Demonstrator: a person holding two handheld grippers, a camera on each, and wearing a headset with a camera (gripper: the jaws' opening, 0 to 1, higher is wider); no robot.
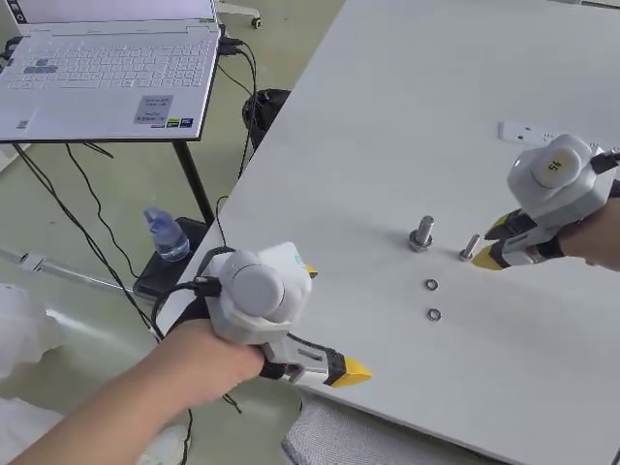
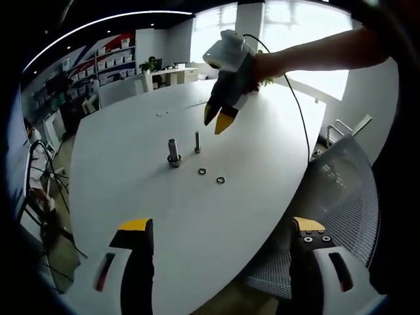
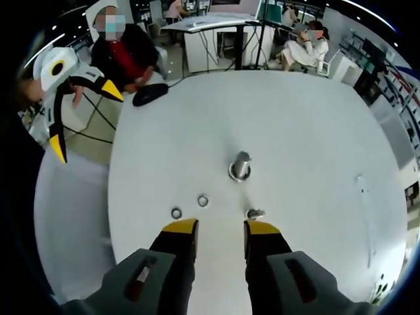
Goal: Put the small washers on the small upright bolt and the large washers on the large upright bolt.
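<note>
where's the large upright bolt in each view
Head view: large upright bolt right of centre, left of the small bolt.
Left gripper view: large upright bolt left of centre, left of the small bolt.
Right gripper view: large upright bolt near centre, above the small bolt.
Shared landmark: two washers lying loose near the bolts.

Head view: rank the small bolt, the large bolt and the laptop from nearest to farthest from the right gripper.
1. The small bolt, upright just left of the right gripper tips.
2. The large bolt, upright a little farther left on the table.
3. The laptop, far off past the table edge, at the top left of the view.
</note>
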